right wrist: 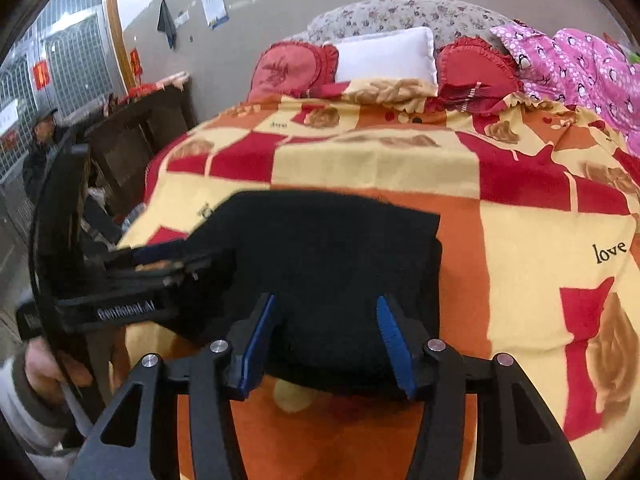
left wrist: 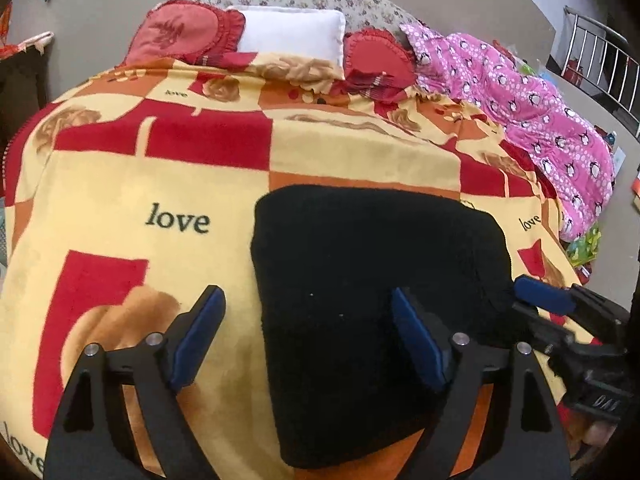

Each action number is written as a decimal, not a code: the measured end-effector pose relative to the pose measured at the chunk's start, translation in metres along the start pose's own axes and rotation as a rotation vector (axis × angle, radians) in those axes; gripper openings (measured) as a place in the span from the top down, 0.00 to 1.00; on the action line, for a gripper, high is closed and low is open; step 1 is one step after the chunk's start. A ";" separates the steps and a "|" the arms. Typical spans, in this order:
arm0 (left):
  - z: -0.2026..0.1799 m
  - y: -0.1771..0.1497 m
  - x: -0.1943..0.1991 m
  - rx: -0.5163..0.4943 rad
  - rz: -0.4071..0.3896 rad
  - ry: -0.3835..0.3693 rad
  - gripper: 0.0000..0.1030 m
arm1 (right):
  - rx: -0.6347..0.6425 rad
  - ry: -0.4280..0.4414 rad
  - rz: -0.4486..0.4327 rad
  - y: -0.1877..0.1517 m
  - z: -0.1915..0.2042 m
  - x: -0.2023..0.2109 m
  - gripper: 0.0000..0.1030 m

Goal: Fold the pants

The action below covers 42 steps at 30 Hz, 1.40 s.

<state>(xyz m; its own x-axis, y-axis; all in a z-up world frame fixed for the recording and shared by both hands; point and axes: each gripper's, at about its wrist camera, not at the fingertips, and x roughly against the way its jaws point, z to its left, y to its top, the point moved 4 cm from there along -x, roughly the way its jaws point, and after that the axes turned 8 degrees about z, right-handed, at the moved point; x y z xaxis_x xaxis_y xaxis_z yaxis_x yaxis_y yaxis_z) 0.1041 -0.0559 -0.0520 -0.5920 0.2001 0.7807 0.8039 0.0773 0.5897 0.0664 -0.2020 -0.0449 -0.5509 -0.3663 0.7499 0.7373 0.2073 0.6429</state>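
While both tongs (left wrist: 308, 320) (right wrist: 326, 320) gape empty, the folded black pants (left wrist: 368, 264) hide their seams.

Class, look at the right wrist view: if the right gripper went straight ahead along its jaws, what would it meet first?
Most likely the folded black pants. The right gripper points down at them with jaws apart, their near edge lying between the tips. Depth is hard to judge, so it may be touching already.
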 end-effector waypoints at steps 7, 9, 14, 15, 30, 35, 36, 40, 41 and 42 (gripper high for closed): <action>0.005 -0.002 0.020 0.035 -0.075 0.014 0.18 | -0.023 -0.040 -0.028 0.011 0.003 0.000 0.27; 0.007 -0.004 0.025 0.050 -0.084 0.027 0.18 | -0.031 -0.052 -0.044 0.012 0.003 0.001 0.24; 0.012 -0.012 0.041 0.101 -0.116 0.020 0.17 | -0.071 -0.049 -0.056 0.009 0.000 0.007 0.19; 0.014 -0.013 0.044 0.110 -0.120 0.020 0.17 | -0.080 -0.045 -0.059 0.008 0.000 0.010 0.18; 0.017 -0.034 0.061 0.070 -0.104 0.103 0.17 | -0.134 -0.014 -0.074 -0.010 0.001 0.033 0.14; 0.016 -0.037 0.064 0.051 -0.113 0.122 0.17 | -0.124 -0.014 -0.070 -0.013 0.005 0.034 0.14; 0.016 -0.037 0.064 0.049 -0.114 0.123 0.17 | -0.127 -0.011 -0.074 -0.014 0.005 0.034 0.14; 0.015 -0.038 0.063 0.044 -0.112 0.131 0.17 | -0.137 -0.002 -0.082 -0.014 0.005 0.037 0.13; 0.015 -0.039 0.062 0.044 -0.109 0.127 0.17 | -0.133 -0.011 -0.080 -0.014 0.005 0.037 0.12; 0.015 -0.039 0.062 0.044 -0.109 0.125 0.17 | -0.129 -0.020 -0.076 -0.014 0.005 0.036 0.12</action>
<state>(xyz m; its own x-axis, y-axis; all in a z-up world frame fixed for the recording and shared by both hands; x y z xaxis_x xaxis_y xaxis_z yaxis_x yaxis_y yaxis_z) 0.0370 -0.0320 -0.0296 -0.6762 0.0658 0.7338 0.7347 0.1352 0.6648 0.0340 -0.2132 -0.0259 -0.6138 -0.3578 0.7037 0.7365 0.0614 0.6736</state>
